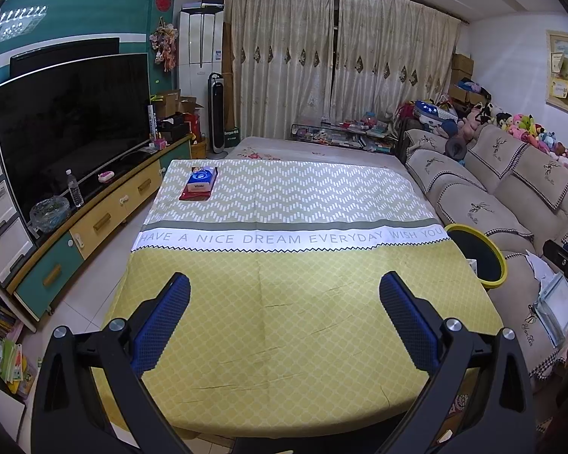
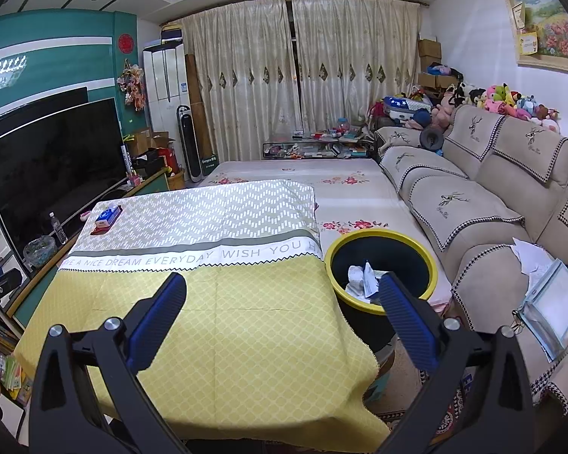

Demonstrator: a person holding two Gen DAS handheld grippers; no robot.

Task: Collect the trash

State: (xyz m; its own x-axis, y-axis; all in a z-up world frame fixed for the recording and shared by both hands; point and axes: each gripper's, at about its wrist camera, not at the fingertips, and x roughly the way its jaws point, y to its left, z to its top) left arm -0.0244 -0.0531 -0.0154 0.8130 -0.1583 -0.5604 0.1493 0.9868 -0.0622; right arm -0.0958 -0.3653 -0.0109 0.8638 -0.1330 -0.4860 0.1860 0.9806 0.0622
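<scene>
A black bin with a yellow rim [image 2: 382,238] stands at the table's right edge, with crumpled white paper [image 2: 361,278] lying inside it. In the left wrist view the same bin [image 1: 477,257] peeks out past the tablecloth's right side. My left gripper [image 1: 284,295] hovers open over the yellow part of the tablecloth [image 1: 284,321], nothing between its blue-padded fingers. My right gripper [image 2: 282,295] is open too, above the cloth's right half, its right finger [image 2: 401,310] overlapping the bin's near rim. A blue tissue pack [image 1: 200,181] lies at the table's far left corner.
A beige sofa [image 2: 473,204] runs along the right, with papers and a clear folder [image 2: 553,302] on its near seat. A TV [image 1: 72,125] on a low cabinet lines the left wall, a water bottle [image 1: 75,188] in front of it. Beyond the table lies a floral-covered surface [image 2: 344,189].
</scene>
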